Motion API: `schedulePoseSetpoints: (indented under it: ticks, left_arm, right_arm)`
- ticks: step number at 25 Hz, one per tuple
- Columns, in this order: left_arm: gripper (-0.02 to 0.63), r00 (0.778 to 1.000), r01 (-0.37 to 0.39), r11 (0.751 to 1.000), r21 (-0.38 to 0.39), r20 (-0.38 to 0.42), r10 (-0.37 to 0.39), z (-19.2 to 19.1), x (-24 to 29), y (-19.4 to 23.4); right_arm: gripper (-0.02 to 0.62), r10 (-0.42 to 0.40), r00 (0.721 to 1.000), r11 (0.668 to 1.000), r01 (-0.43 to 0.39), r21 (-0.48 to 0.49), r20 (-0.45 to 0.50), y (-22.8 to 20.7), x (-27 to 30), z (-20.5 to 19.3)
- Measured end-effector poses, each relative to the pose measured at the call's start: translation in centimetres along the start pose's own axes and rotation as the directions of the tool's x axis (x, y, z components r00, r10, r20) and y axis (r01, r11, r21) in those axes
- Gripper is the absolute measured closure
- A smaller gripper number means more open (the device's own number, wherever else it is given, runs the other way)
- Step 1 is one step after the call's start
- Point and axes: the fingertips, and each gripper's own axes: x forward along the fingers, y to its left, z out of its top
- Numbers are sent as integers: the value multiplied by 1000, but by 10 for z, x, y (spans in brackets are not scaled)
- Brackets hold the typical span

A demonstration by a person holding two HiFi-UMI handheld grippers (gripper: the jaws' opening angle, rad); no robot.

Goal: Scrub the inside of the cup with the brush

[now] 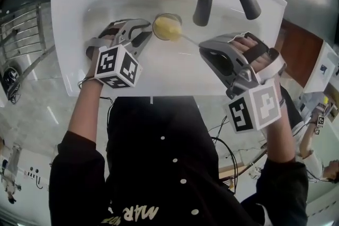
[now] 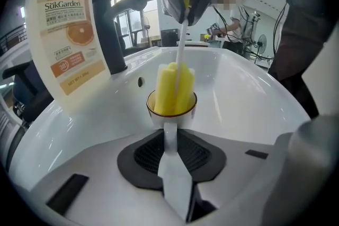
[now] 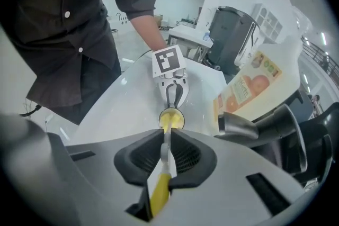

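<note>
1. Left gripper (image 2: pixel 170 141): jaws pinched on the white handle of the cup (image 2: pixel 184 118), low centre of the left gripper view.
2. Right gripper (image 3: pixel 165 152): jaws pressed onto the thin white stem of the brush (image 2: pixel 175 87). The stem's yellow end pokes back between the jaws, at the bottom of the right gripper view.
3. Cup: white with a gold rim, mouth up, mid-frame over the basin. Cannot tell whether it touches the basin. In the head view it sits upper centre, between the two grippers.
4. Brush: yellow sponge head is inside the cup, its top above the rim. The stem slants up to the right gripper.
5. Sink (image 1: pixel 69 34): white, fills the upper half of the head view.
6. Faucet (image 1: pixel 204 2): dark, just behind the cup, top centre-right.
7. Bottle (image 2: pixel 66 34): orange-fruit label, upper left, beside the faucet.
</note>
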Motion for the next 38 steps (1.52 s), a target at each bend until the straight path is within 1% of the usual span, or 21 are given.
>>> schedulePoseSetpoints:
  ticks: [3, 7, 9, 11, 13, 14, 16, 17, 19, 20, 21, 22, 23, 24, 26, 29, 32, 34, 35, 36, 38]
  left_arm:
    - [514, 1000, 6, 1000, -22, -2, -6, -1, 0, -1]
    - [514, 1000, 9, 999, -34, -3, -9, 0, -1, -2]
    - [514, 1000, 12, 999, -45, 3, -12, 3, -2, -4]
    - [514, 1000, 9, 999, -51, 11, -8, 7, -2, -7]
    - [514, 1000, 0, 999, -52, 5, 0, 8, -2, -8]
    - [514, 1000, -3, 998, -57, 1, 3, 7, -2, -8]
    - [515, 1000, -12, 997, -72, -5, 11, 5, -2, -8]
    - [515, 1000, -18, 997, -76, -9, 17, 4, -3, -8]
    - [515, 1000, -26, 996, -81, -14, 25, 4, -2, -8]
    - [515, 1000, -27, 996, -84, -15, 26, 4, -2, -7]
    - [515, 1000, -27, 996, -87, -17, 25, 3, -2, -8]
    - [515, 999, -27, 996, -89, -19, 26, 3, -3, -8]
    - [515, 999, -28, 996, -89, -22, 26, 3, -3, -9]
    - [515, 999, -30, 996, -88, -25, 28, 3, -3, -10]
    - [515, 999, -35, 996, -83, -33, 32, 4, -4, -12]
    - [517, 998, -44, 996, -71, -48, 41, 4, -4, -13]
    - [517, 998, -47, 997, -58, -51, 44, 6, -4, -14]
    - [517, 997, -50, 997, -55, -56, 47, 6, -4, -14]
    - [517, 997, -51, 997, -55, -59, 48, 6, -3, -14]
    - [517, 997, -52, 997, -56, -61, 48, 6, -3, -14]
    - [517, 997, -53, 997, -55, -67, 49, 5, -3, -12]
  right_arm:
    - [541, 21, 999, 996, -25, -89, -43, -3, 7, 4]
    - [542, 39, 995, 971, -59, -231, -89, -3, 24, 9]
    - [541, 50, 994, 965, -74, -251, -100, 1, 32, 8]
    - [541, 66, 992, 969, -89, -230, -106, 6, 40, 5]
    - [541, 60, 994, 983, -74, -171, -88, 6, 44, 3]
    - [541, 59, 996, 991, -67, -118, -72, 5, 45, 2]
    - [541, 62, 998, 998, -61, 29, -32, 2, 46, -2]
    - [541, 61, 998, 992, -60, 110, -9, 0, 46, -4]
    - [541, 50, 998, 963, -57, 263, 34, -2, 46, -9]
    - [541, 41, 998, 940, -56, 337, 53, -3, 46, -11]
    - [541, 31, 997, 908, -59, 415, 73, -3, 46, -13]
    - [541, 21, 995, 865, -65, 497, 93, -3, 46, -15]
    - [541, 11, 993, 811, -76, 580, 115, -3, 46, -17]
    - [540, 0, 991, 746, -89, 659, 134, -3, 46, -20]
    - [540, -24, 986, 596, -118, 795, 165, -1, 45, -27]
    - [539, -73, 977, 360, -163, 919, 202, 2, 46, -36]
    - [537, -128, 967, 124, -207, 970, 223, 7, 45, -40]
    - [537, -168, 959, -32, -236, 971, 228, 11, 44, -43]
    - [536, -190, 955, -117, -253, 960, 228, 12, 44, -44]
    - [536, -217, 950, -214, -271, 939, 225, 13, 44, -47]
    - [535, -271, 940, -425, -309, 851, 205, 16, 44, -51]
